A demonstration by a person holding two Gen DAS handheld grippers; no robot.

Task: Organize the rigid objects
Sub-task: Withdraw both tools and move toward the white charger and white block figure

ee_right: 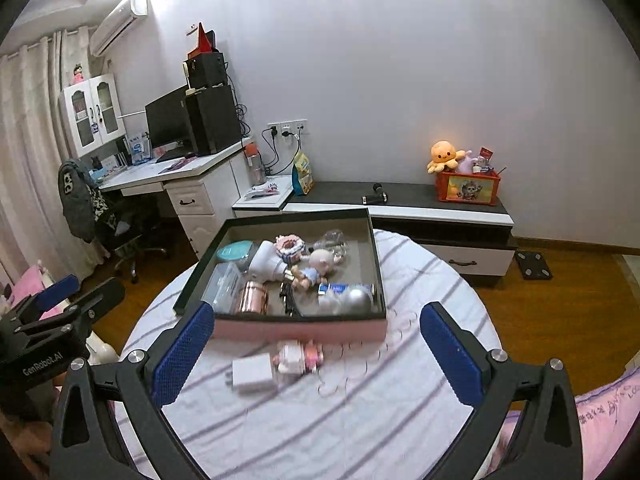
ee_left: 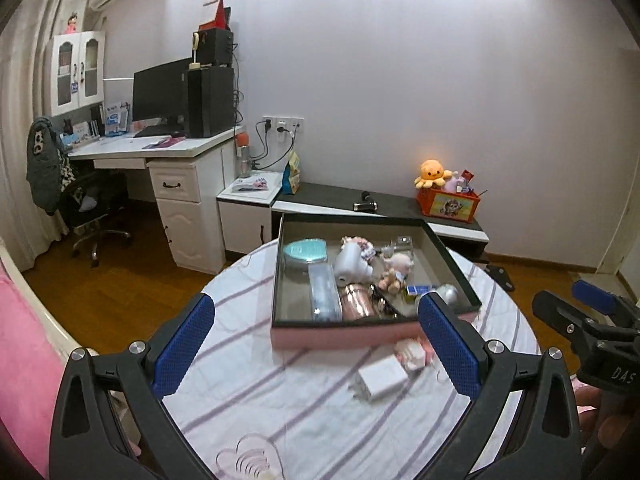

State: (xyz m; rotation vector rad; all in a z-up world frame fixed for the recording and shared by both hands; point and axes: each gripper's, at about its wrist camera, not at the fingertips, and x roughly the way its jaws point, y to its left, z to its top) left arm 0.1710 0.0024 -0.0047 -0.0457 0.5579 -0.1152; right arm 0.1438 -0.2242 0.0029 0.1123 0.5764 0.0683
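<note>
A shallow pink-sided box stands on the round table with striped cloth. It holds several items: a teal disc, a white bottle, a copper cup, a small doll, a silver piece. A white charger and a small pink toy lie on the cloth in front of the box. My left gripper is open and empty above them. My right gripper is open and empty too.
A desk with monitor and chair stands at the back left. A low dark cabinet behind the table carries an orange toy crate. Pink bedding lies at the left.
</note>
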